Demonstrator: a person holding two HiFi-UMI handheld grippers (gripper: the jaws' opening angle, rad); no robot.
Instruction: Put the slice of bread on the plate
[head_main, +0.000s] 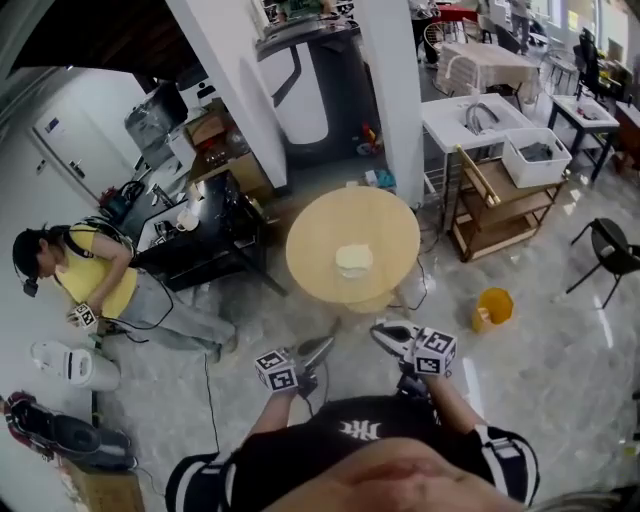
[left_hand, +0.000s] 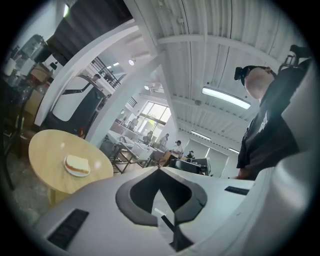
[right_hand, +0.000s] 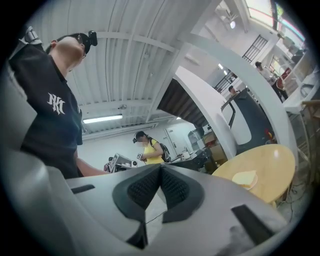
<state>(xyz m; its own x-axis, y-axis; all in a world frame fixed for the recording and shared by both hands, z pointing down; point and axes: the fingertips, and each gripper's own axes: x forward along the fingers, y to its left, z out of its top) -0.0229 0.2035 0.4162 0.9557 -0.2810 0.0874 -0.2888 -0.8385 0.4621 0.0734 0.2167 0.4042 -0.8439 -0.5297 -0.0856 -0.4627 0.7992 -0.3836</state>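
1 pale squarish slice of bread (head_main: 353, 257), flat on a white plate (head_main: 352, 275), near the middle of the round wooden table (head_main: 310, 240), left gripper (head_main: 322, 347) and right gripper (head_main: 385, 333) off its near edge, jaws pressed together, empty

Closed, empty: left tongs (head_main: 324, 346), right tongs (head_main: 379, 331)

Bread (head_main: 353, 257) on plate (head_main: 352, 275), plate centred on table (head_main: 312, 245), bucket (head_main: 493, 306) to right
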